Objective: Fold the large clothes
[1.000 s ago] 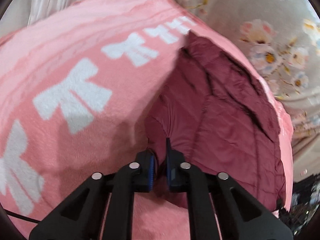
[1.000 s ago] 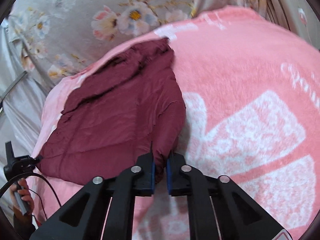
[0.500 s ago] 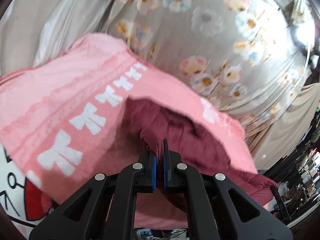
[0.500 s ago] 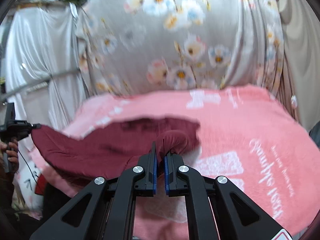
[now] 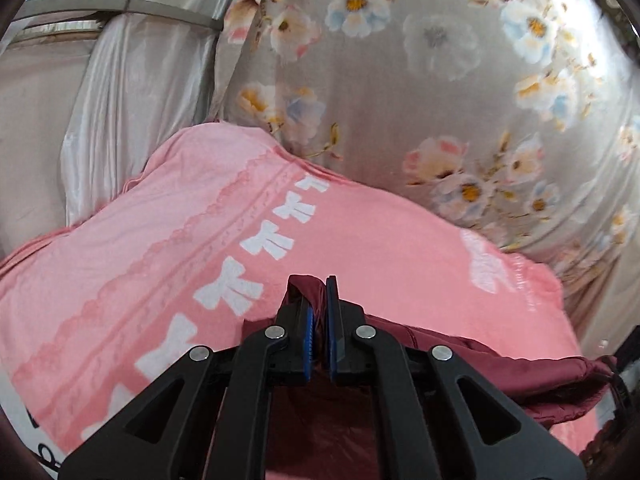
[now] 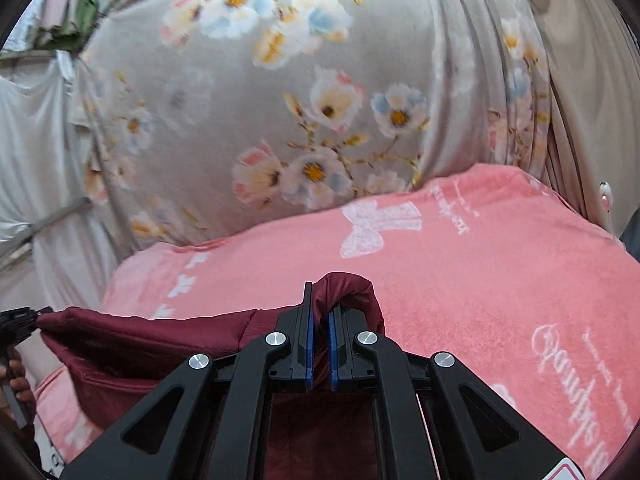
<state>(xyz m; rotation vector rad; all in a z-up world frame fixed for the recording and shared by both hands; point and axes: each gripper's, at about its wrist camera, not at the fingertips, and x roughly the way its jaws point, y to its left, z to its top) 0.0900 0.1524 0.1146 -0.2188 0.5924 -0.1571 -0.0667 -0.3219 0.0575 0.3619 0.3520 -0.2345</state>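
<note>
A dark maroon garment [image 5: 472, 356] hangs lifted above a pink blanket [image 5: 160, 240] with white bows. My left gripper [image 5: 318, 304] is shut on one edge of the garment, with cloth bunched between the blue pads. My right gripper [image 6: 319, 308] is shut on another edge of the maroon garment [image 6: 160, 344], which stretches off to the left toward the other gripper [image 6: 16, 324] at the frame edge. The lower part of the garment is hidden beneath both grippers.
The pink blanket [image 6: 480, 280] covers the bed or table surface. A grey floral curtain [image 5: 440, 80] hangs behind it, also in the right wrist view [image 6: 280, 100]. White sheeting [image 5: 132, 92] hangs at the left.
Both grippers have risen, lifting the maroon garment off the pink blanket. The views have tilted up from the blanket toward the floral curtain. Both grips stay shut.
</note>
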